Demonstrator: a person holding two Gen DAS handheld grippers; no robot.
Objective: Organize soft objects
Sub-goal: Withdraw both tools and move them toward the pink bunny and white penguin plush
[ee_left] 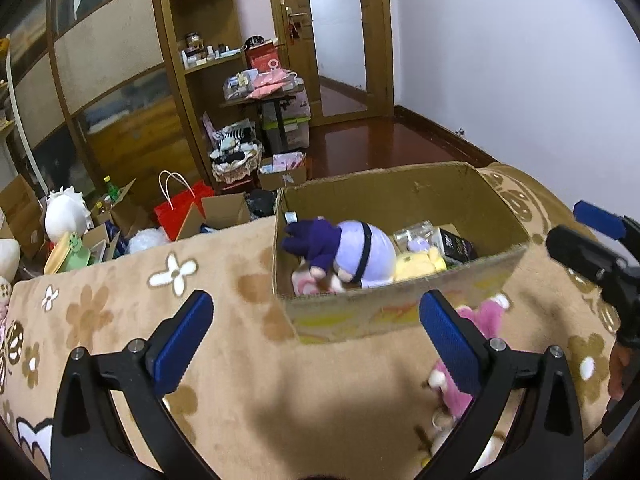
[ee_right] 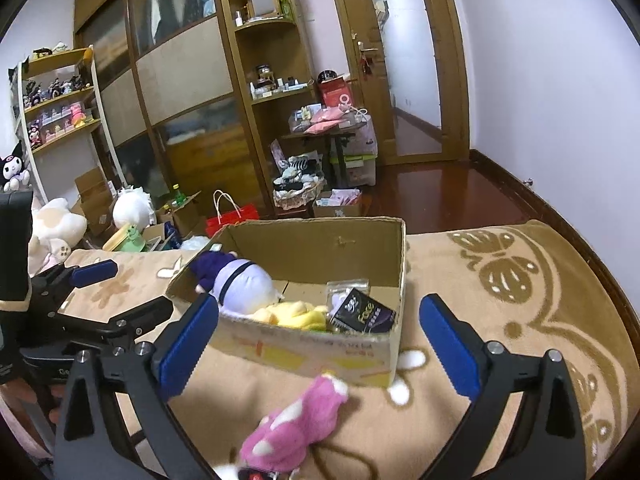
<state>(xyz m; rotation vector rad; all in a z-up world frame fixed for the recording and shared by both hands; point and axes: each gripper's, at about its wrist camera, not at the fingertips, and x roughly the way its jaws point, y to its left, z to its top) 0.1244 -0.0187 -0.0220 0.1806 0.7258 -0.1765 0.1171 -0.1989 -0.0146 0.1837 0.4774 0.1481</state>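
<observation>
An open cardboard box [ee_left: 400, 196] [ee_right: 320, 244] stands on the tan flowered blanket [ee_left: 240, 360]. Inside lie a lilac and purple plush [ee_left: 352, 252] [ee_right: 240, 280], a yellow plush [ee_left: 418, 266] [ee_right: 296, 316] and a black packet [ee_right: 362, 316]. A pink and white plush [ee_right: 296, 420] [ee_left: 480, 320] lies on the blanket in front of the box. My left gripper [ee_left: 316, 340] stands open before the box's near wall, nothing between its pads. My right gripper [ee_right: 320, 344] is open too, above the pink plush and apart from it. Each gripper also shows at the other view's edge.
Beyond the bed's edge the floor is crowded: a red bag [ee_left: 182, 208], open cartons [ee_left: 224, 212], a white plush [ee_left: 66, 216] and a basket of socks [ee_left: 236, 156]. Wooden shelves [ee_right: 272, 80] and a door [ee_right: 400, 60] stand behind. A hand [ee_left: 618, 368] shows at right.
</observation>
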